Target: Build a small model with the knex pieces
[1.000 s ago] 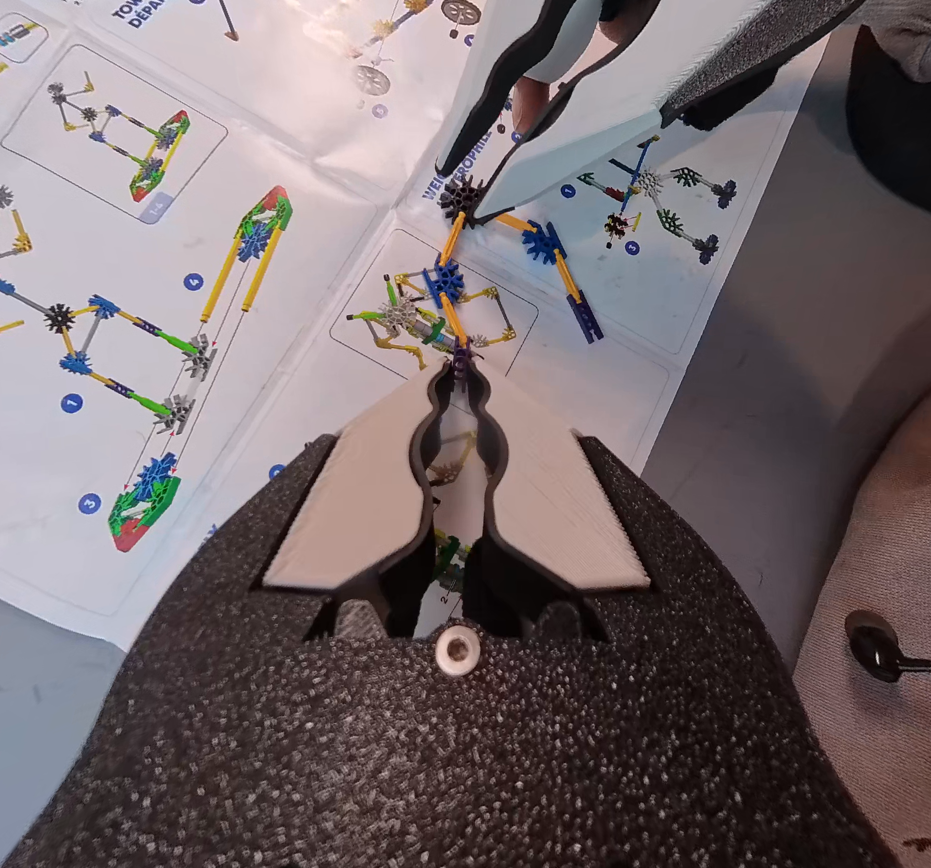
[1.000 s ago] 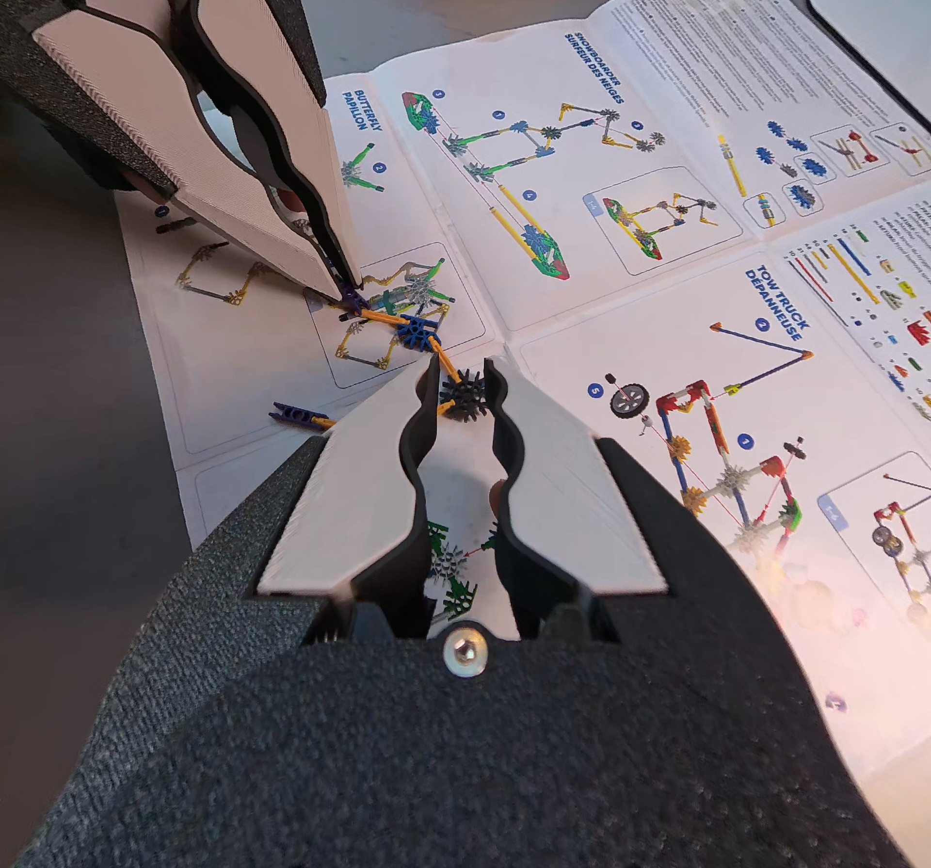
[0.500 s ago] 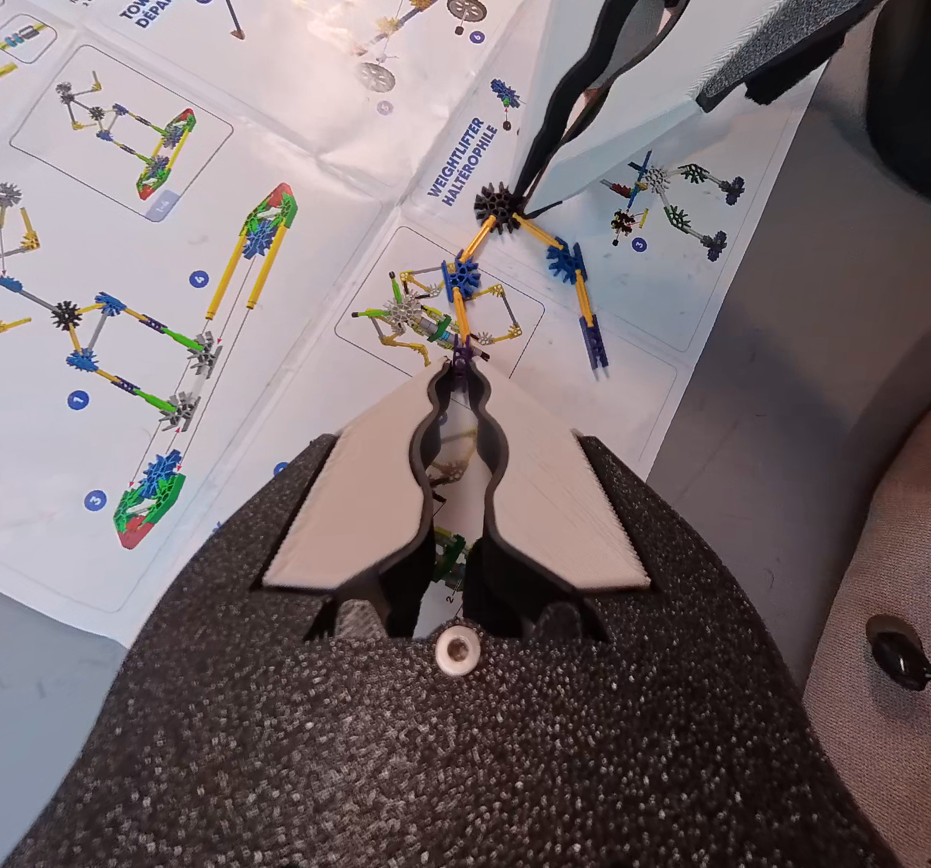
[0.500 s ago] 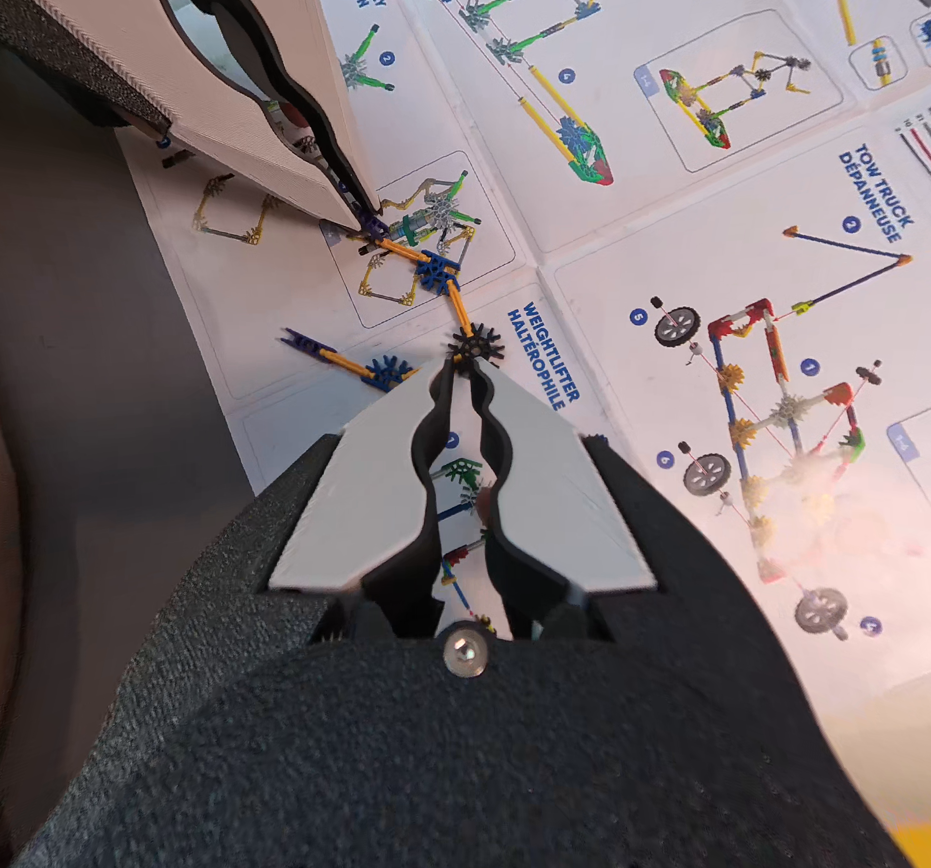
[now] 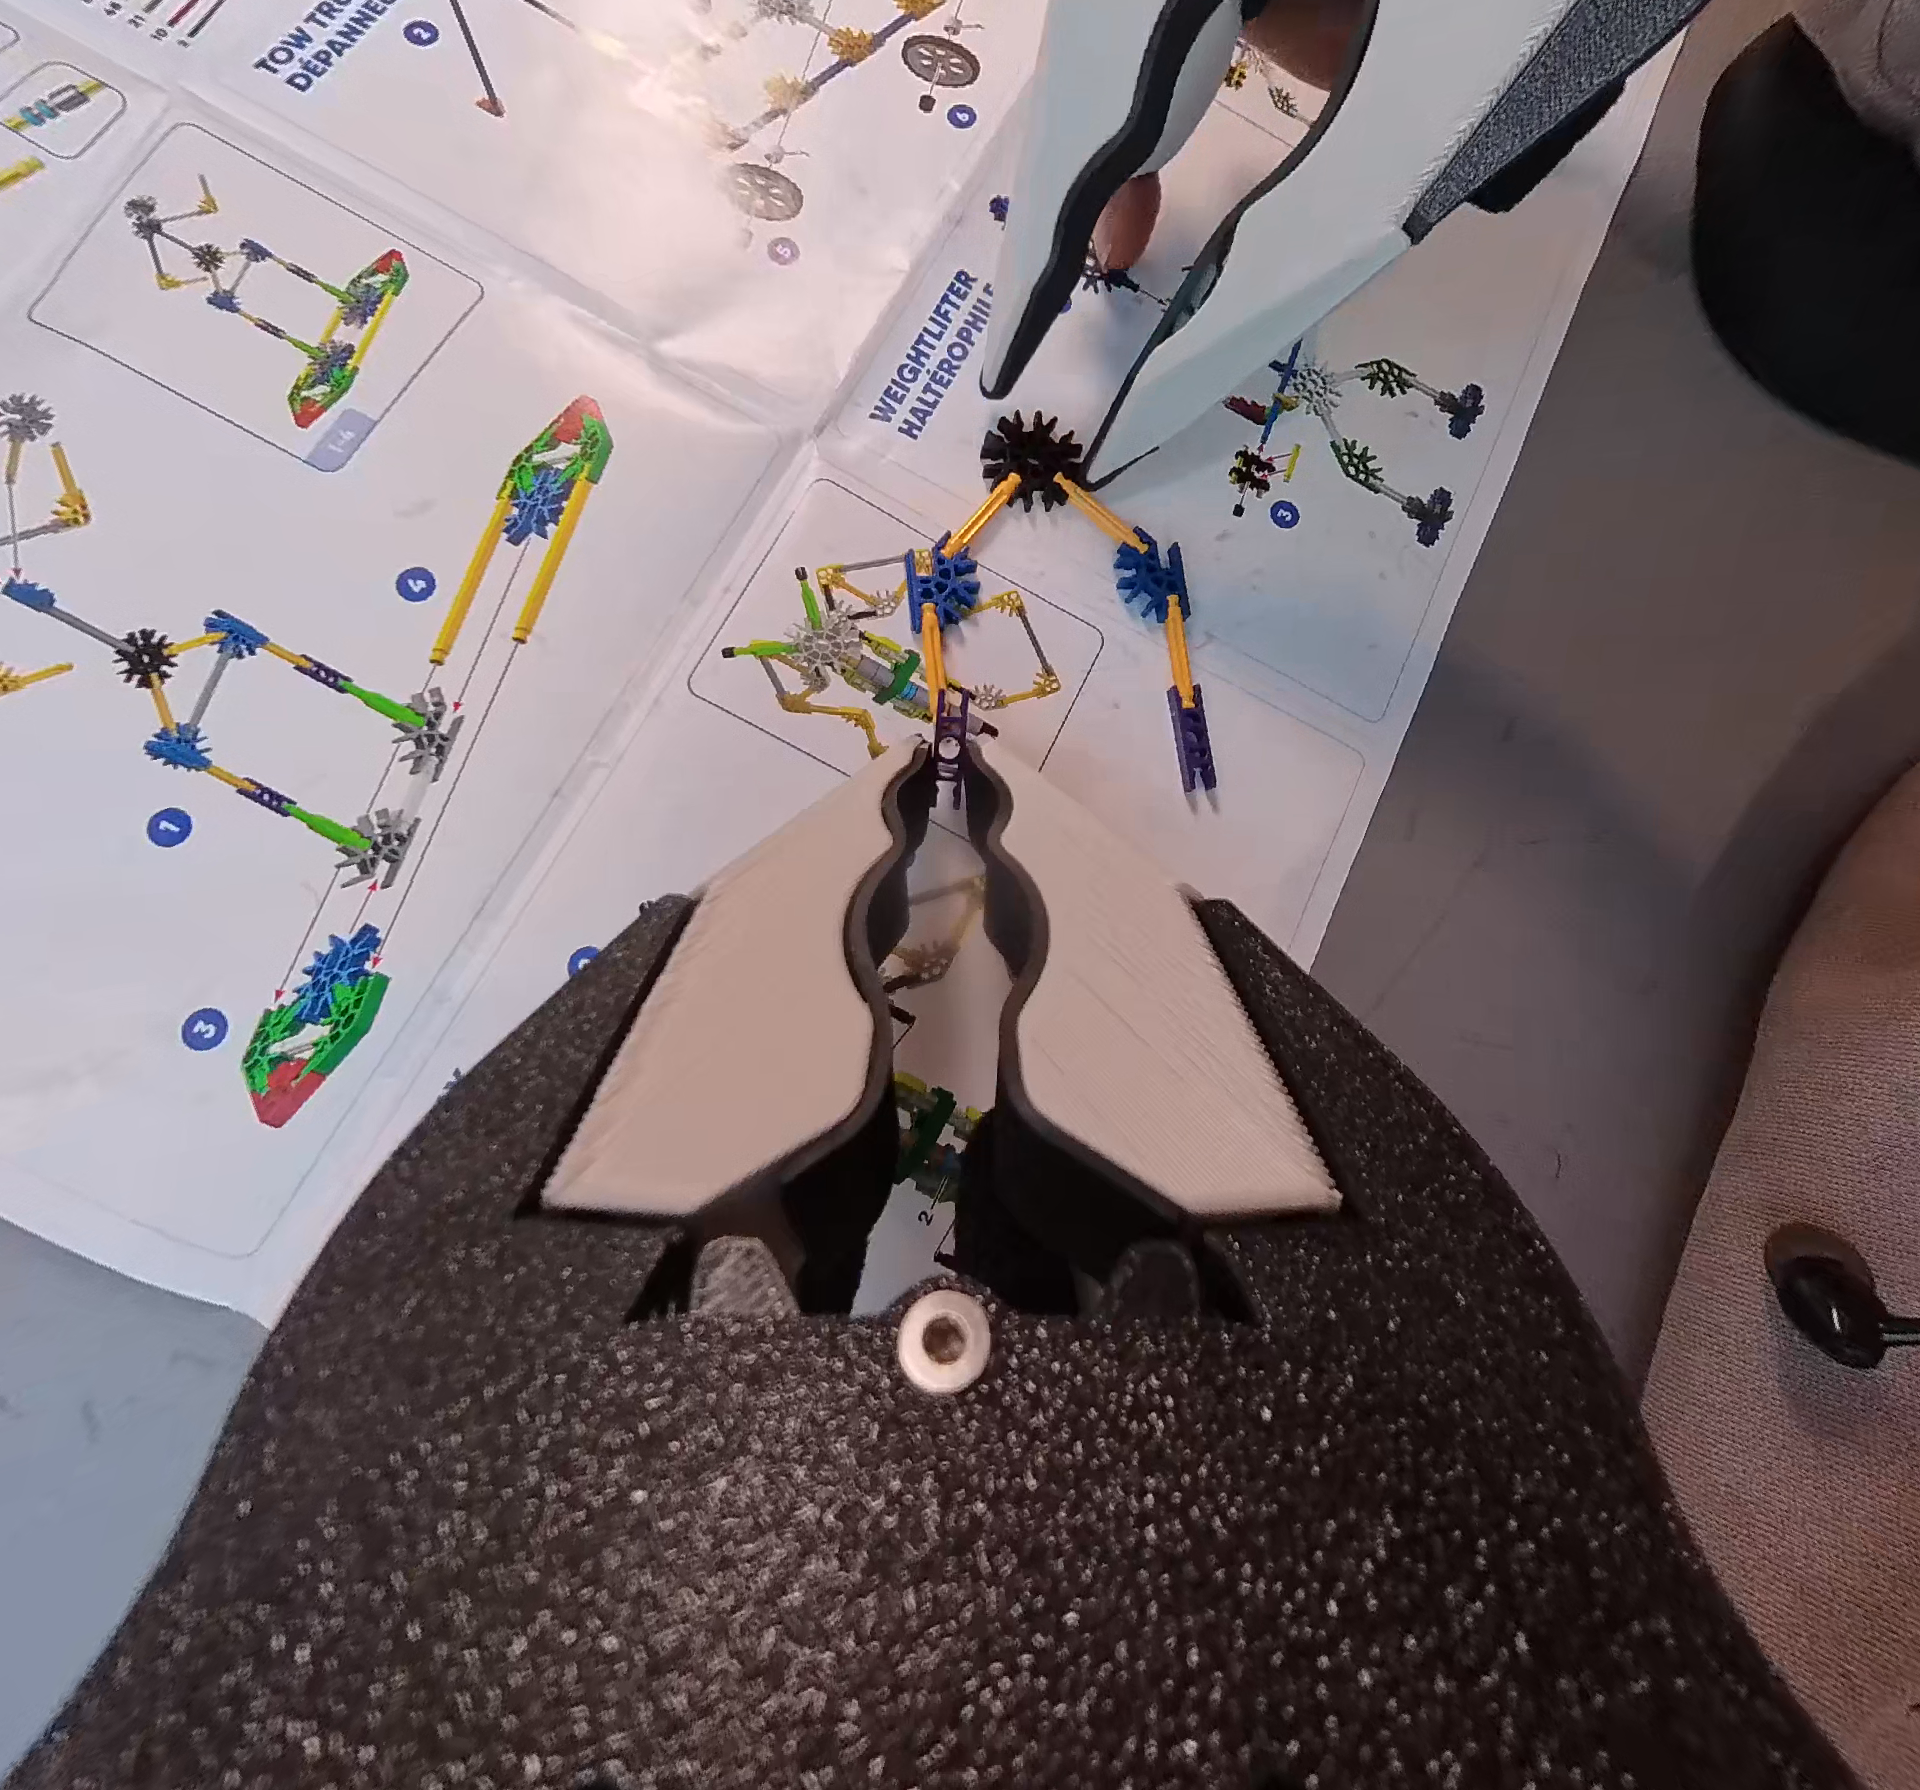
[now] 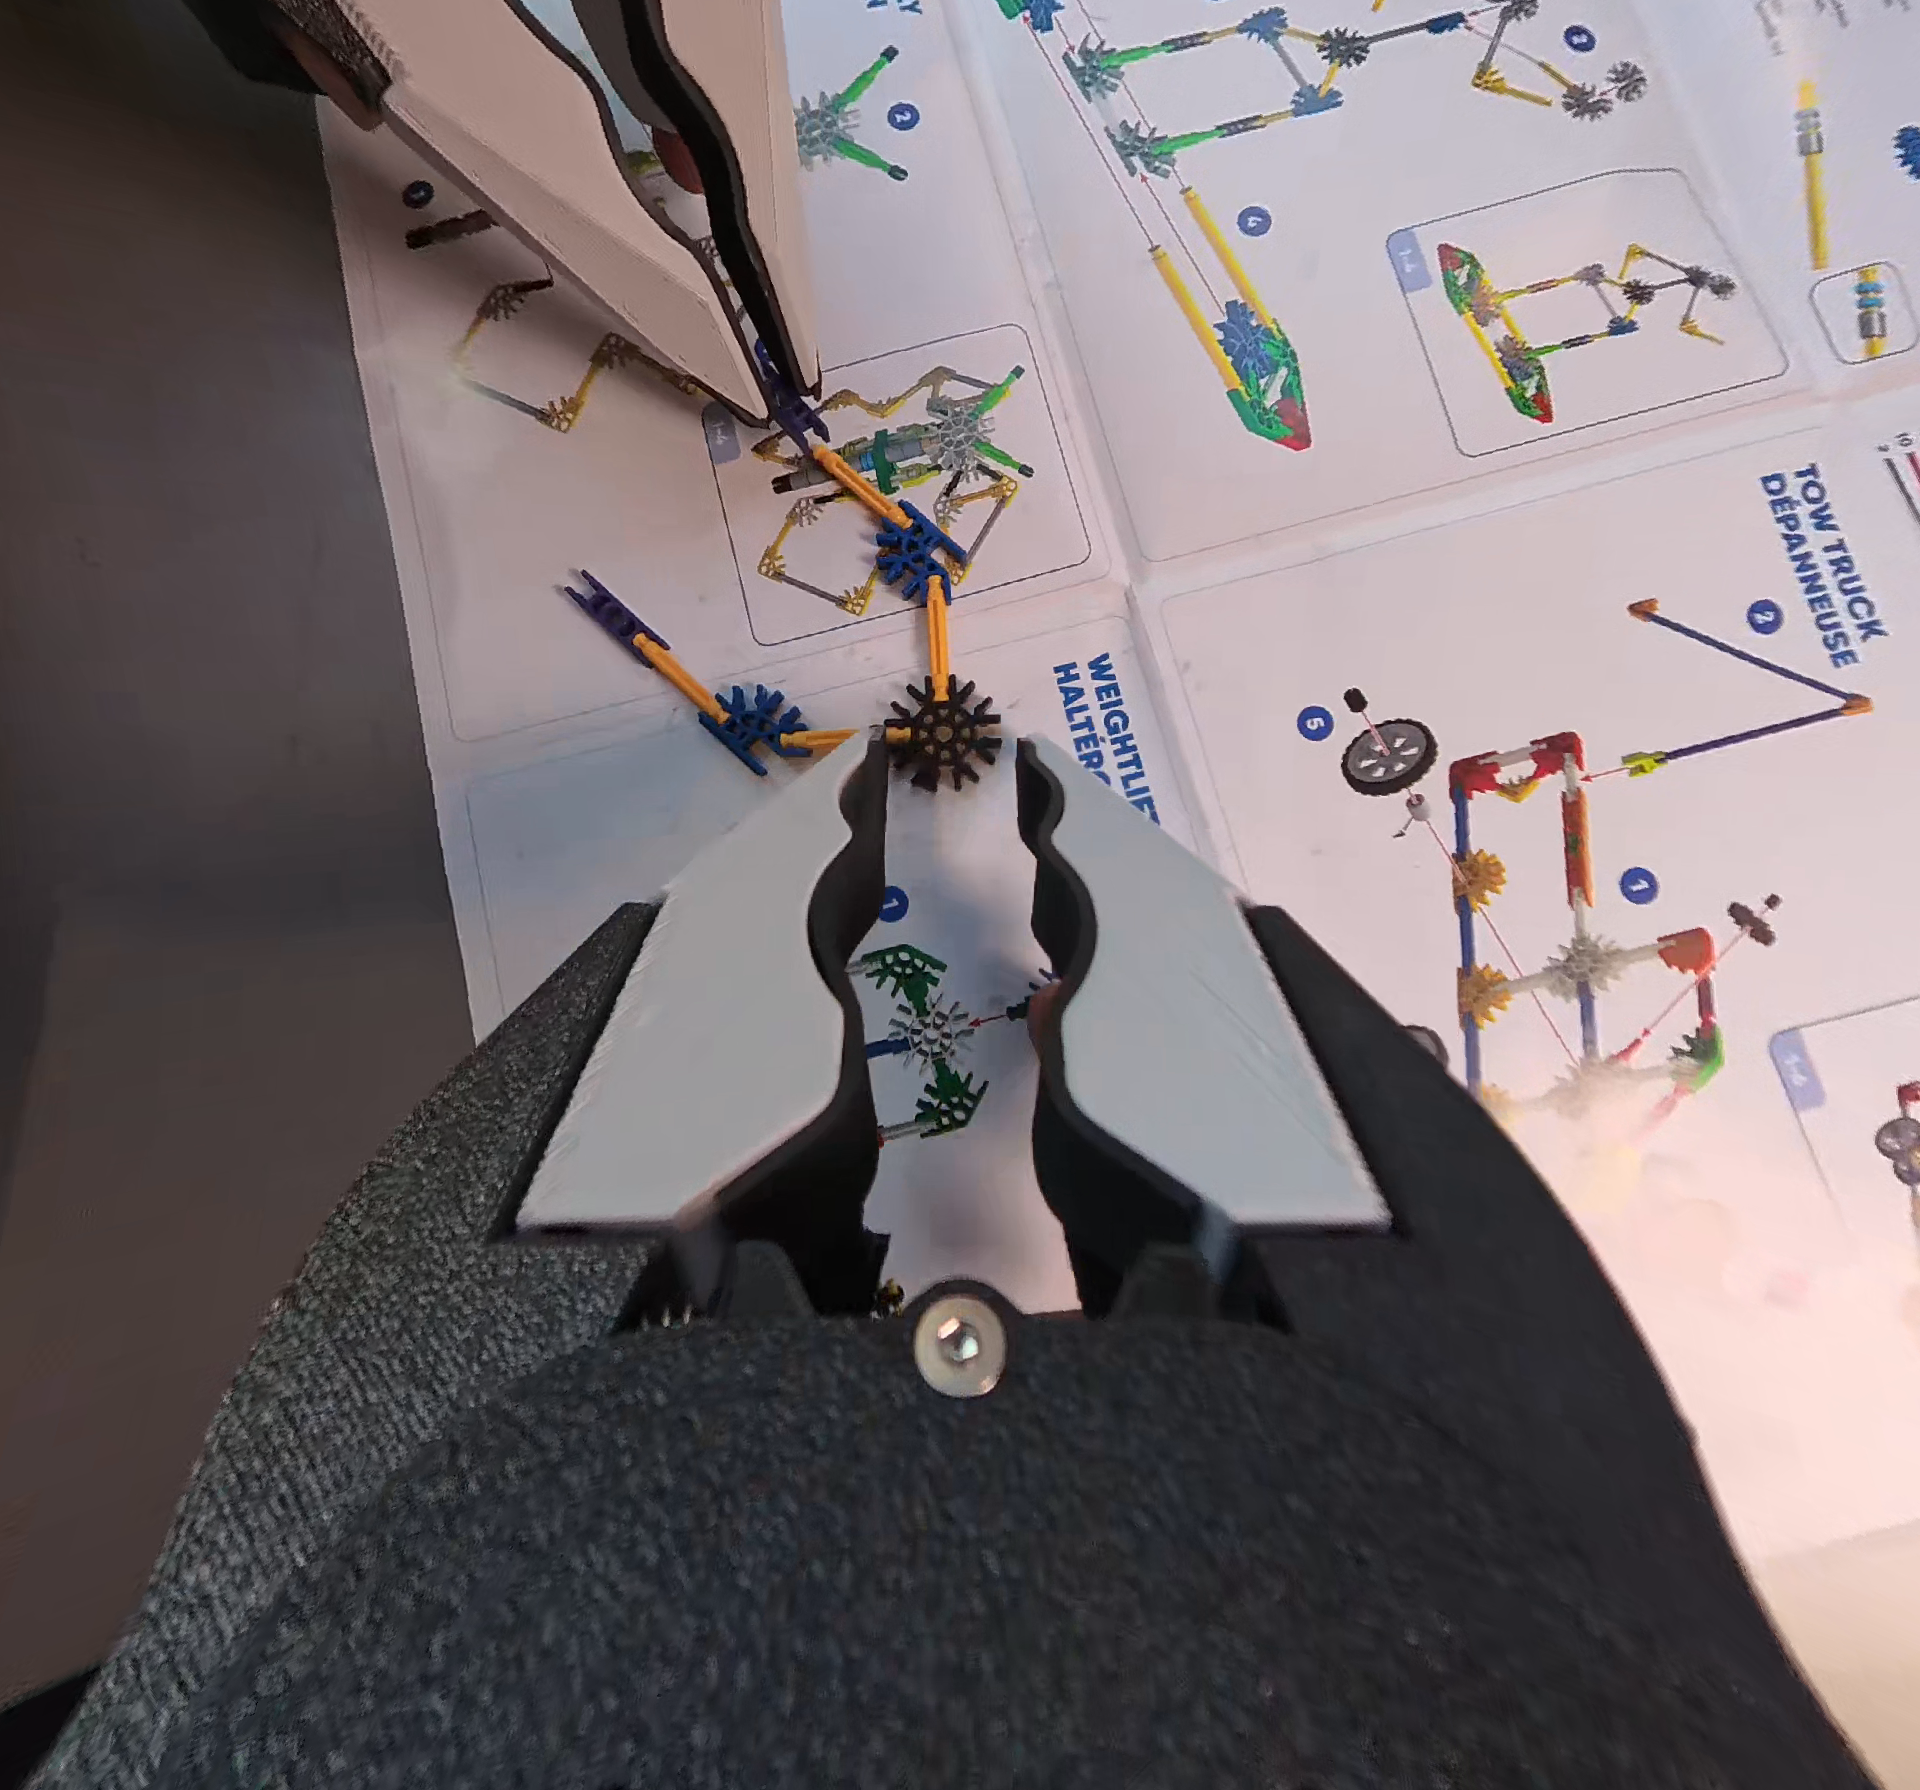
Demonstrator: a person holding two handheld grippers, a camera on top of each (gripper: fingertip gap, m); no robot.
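Observation:
A small rod-and-connector toy chain lies on a printed instruction sheet [image 5: 623,306]. It runs from a purple clip [image 5: 951,738] along yellow rods through a blue snowflake connector [image 5: 940,587] to a black round connector [image 5: 1032,460], then a second blue connector [image 5: 1151,577] and a second purple clip [image 5: 1190,738]. My left gripper [image 5: 948,766] is shut on the first purple clip. My right gripper [image 6: 948,751] is open, its tips on either side of the black connector [image 6: 943,730]. The left gripper [image 6: 792,402] shows at the upper left of the right wrist view.
The sheet [image 6: 1351,545] lies on a grey table [image 5: 1558,701]; its edge runs close to the right of the toy. Beige fabric with a black button [image 5: 1818,1293] and a dark object [image 5: 1818,234] are at the right. A fingertip [image 5: 1127,223] shows behind the right gripper. There is about 8 cm between the tips of the two grippers.
The right gripper, pinched at the black connector half a second ago, has opened. The left gripper has kept hold of the purple clip. The chain has shifted slightly on the sheet.

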